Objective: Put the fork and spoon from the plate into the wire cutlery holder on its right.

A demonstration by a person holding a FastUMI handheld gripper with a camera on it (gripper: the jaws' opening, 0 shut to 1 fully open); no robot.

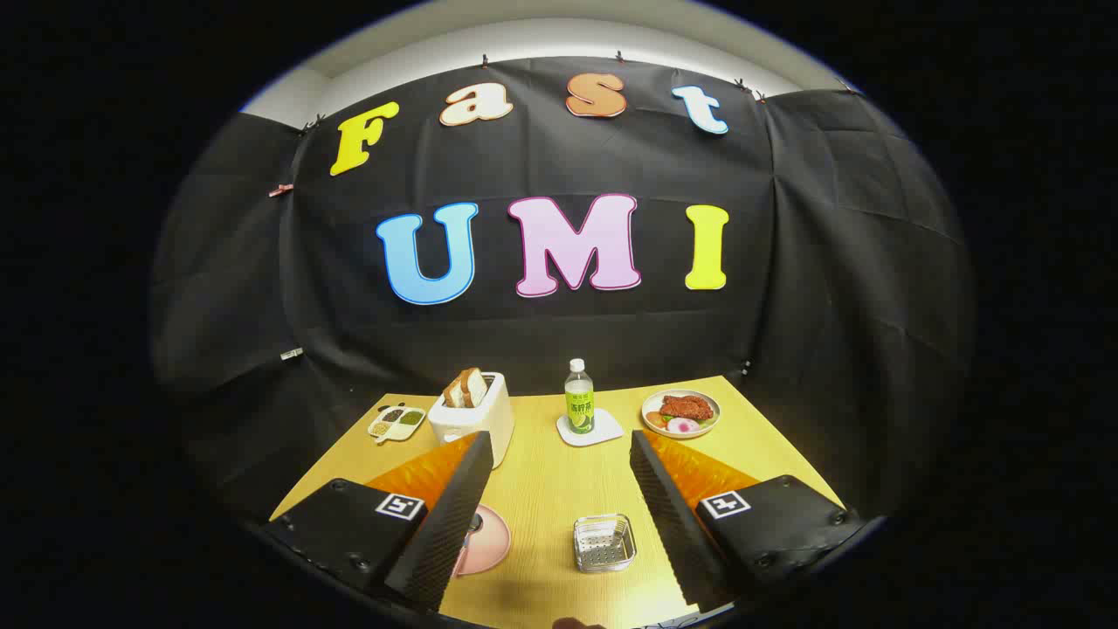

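Bright overhead light, sharp centre, fisheye warp at edges.

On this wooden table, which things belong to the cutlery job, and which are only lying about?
For the job:
pink round plate, partly behind a finger
square wire cutlery holder, between the fingers
gripper, open, holding nothing

Only lying about:
white toaster with bread slices
green-labelled drink bottle on white coaster
plate of food
small divided dish

We see a yellow wooden table [559, 476] in a small booth. Black cloth [786, 306] hangs behind it and on both sides — it has folds and creases. Little clips [281, 190] hold the cloth up. Above the cloth runs a pale wall [541, 39] — bright light falls on it and on the tabletop.
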